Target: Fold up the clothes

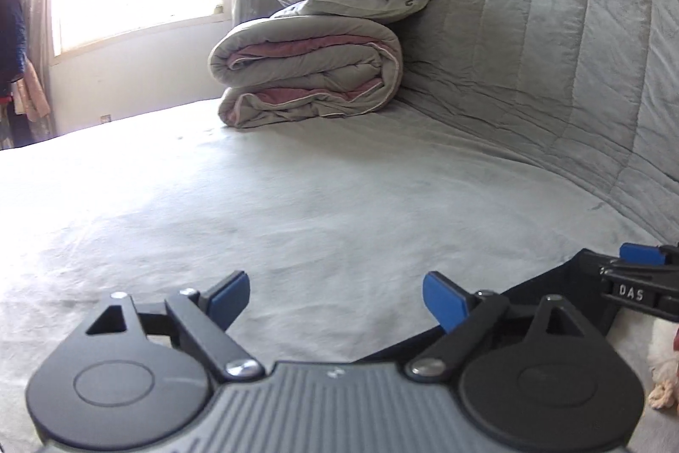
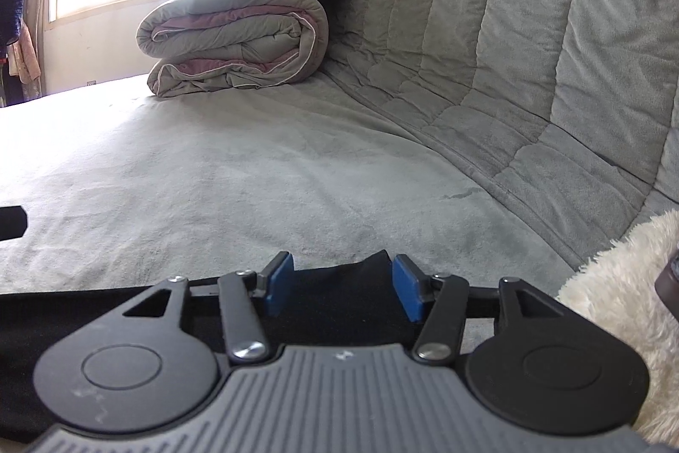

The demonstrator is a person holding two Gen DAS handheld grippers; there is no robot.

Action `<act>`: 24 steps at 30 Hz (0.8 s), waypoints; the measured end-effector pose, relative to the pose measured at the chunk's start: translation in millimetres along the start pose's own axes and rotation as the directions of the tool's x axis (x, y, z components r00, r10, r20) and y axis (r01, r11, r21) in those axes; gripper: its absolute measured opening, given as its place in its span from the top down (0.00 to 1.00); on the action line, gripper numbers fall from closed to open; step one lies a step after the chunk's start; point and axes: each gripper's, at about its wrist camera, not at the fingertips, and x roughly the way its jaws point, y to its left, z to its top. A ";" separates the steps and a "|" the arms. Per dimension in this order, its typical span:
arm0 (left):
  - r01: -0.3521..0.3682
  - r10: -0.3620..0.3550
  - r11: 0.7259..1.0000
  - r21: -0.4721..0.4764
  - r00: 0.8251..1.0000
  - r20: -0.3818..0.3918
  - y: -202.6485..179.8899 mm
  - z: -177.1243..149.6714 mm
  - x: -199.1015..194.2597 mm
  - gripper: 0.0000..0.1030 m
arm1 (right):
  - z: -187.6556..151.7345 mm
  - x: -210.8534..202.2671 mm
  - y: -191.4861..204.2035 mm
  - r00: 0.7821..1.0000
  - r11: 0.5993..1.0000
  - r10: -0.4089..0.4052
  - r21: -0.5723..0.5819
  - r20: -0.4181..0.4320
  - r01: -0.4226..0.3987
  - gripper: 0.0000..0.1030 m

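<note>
Grey bed [image 2: 263,173], folded quilt [image 2: 237,45] far off; both tools spread, right tool [image 2: 341,289] straddling black cloth [image 2: 339,308]

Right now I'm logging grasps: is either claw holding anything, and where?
Neither. The left claw is open over bare bed cover; the right claw is open, straddling the black garment's edge.

Black garment [image 2: 339,304], blue-padded tongs [image 2: 343,289], grey quilted bedspread [image 2: 297,173], grey-and-mauve folded duvet [image 2: 237,41].
</note>
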 end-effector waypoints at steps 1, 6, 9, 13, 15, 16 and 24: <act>-0.027 0.027 1.000 0.003 1.000 -0.011 11.7 -1.7 -5.6 0.12 | 0.4 -1.5 5.0 1.000 1.000 0.009 -0.005 0.009 -0.009 0.45; -0.138 0.139 0.990 0.009 0.989 -0.051 71.4 -11.6 -32.2 0.08 | 6.0 -10.1 37.4 0.988 0.988 0.151 -0.009 0.017 -0.151 0.45; -0.181 0.178 0.983 -0.028 0.981 -0.071 110.7 -20.2 -44.6 0.07 | 16.9 -16.1 65.5 0.961 0.961 0.275 -0.012 -0.010 -0.275 0.45; -0.230 0.221 0.970 -0.083 0.969 -0.106 152.1 -37.7 -54.8 0.06 | 41.3 -23.1 118.3 0.880 0.879 0.470 -0.056 -0.061 -0.473 0.45; -0.255 0.241 0.961 -0.110 0.962 -0.125 172.8 -46.5 -59.9 0.06 | 54.2 -27.6 149.0 0.828 0.822 0.555 -0.099 -0.084 -0.561 0.43; -0.268 0.251 0.955 -0.124 0.959 -0.134 183.1 -50.9 -62.4 0.06 | 58.0 -30.3 164.5 0.800 0.790 0.593 -0.127 -0.093 -0.600 0.42; -0.368 0.323 0.902 -0.224 0.922 -0.214 266.0 -85.9 -82.8 0.06 | 45.7 -32.9 260.5 0.591 0.516 0.771 -0.312 -0.236 -0.798 0.40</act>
